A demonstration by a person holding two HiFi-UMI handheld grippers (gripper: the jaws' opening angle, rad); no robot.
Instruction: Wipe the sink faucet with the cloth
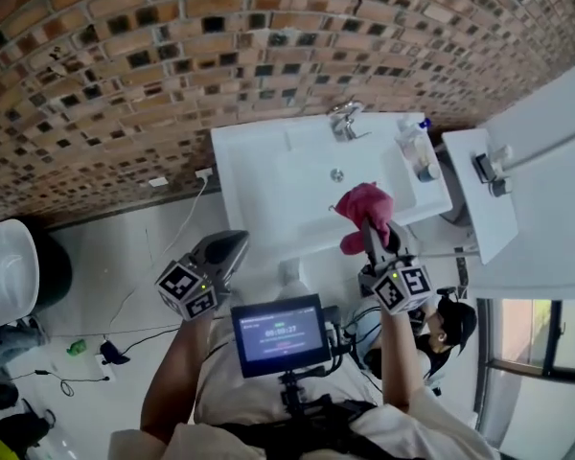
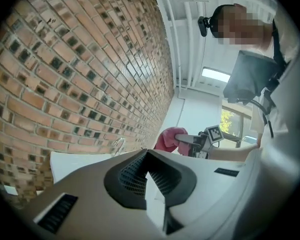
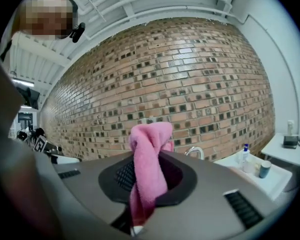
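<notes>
A white sink (image 1: 259, 190) stands against the brick wall, with a chrome faucet (image 1: 346, 121) at its back rim. My right gripper (image 1: 372, 228) hangs over the basin's front right and is shut on a pink cloth (image 1: 364, 211). In the right gripper view the cloth (image 3: 147, 169) is bunched between the jaws of that gripper (image 3: 147, 156) and sticks out past the tips, with the faucet (image 3: 195, 152) beyond it, apart from the cloth. My left gripper (image 1: 225, 250) hovers by the sink's front left corner, shut and holding nothing (image 2: 146, 154). From there I see the cloth (image 2: 166, 139) and the faucet (image 2: 119, 145).
Bottles (image 1: 417, 149) stand on the sink's right rim. A white shelf (image 1: 484, 199) juts out to the right of the sink. A white round container (image 1: 5, 271) sits on the floor at far left, with a cable (image 1: 163, 257) trailing from a wall socket.
</notes>
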